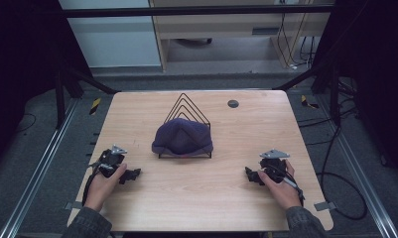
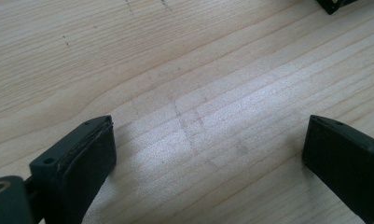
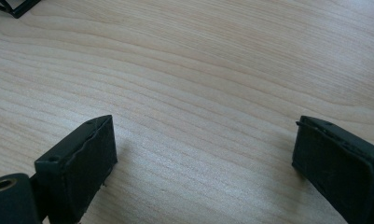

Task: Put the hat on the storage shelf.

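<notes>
A dark blue knitted hat (image 1: 182,138) hangs over the front of a black wire rack (image 1: 189,106) at the middle of the wooden table (image 1: 211,198). My left gripper (image 1: 132,175) rests on the table at the left, well short of the hat, jaws pointing right. In the left gripper view my left gripper (image 2: 208,154) is open over bare wood. My right gripper (image 1: 250,175) lies at the right, jaws pointing left. In the right gripper view my right gripper (image 3: 203,149) is open with nothing between its fingers (image 3: 82,168).
A small round dark disc (image 1: 232,103) sits in the tabletop at the back right. Dark frame struts (image 1: 87,82) flank the table's far corners. A corner of the wire rack (image 3: 12,7) shows top left in the right gripper view. Cables (image 1: 335,193) lie on the floor at the right.
</notes>
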### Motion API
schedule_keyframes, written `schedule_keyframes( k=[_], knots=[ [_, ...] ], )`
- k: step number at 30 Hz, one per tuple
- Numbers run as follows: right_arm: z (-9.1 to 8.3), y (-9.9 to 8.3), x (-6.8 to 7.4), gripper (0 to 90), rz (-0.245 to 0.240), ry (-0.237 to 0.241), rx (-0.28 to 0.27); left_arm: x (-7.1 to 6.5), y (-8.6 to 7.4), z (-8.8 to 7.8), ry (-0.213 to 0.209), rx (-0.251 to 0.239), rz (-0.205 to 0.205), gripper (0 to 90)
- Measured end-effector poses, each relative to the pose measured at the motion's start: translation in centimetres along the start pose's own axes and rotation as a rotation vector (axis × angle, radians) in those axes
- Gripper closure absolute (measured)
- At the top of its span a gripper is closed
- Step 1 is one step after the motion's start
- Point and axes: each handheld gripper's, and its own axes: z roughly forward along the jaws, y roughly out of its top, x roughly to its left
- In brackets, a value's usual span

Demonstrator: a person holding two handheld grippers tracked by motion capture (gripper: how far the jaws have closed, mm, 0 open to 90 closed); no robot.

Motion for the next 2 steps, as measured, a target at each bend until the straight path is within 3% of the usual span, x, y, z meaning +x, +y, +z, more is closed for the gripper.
schedule_keyframes(
  k=[2],
  knots=[
    [0.02,0.02,0.0,5.9,0.0,0.001,0.0,0.04,0.02,0.01,-0.001,0.003,0.005,1.2]
  ],
)
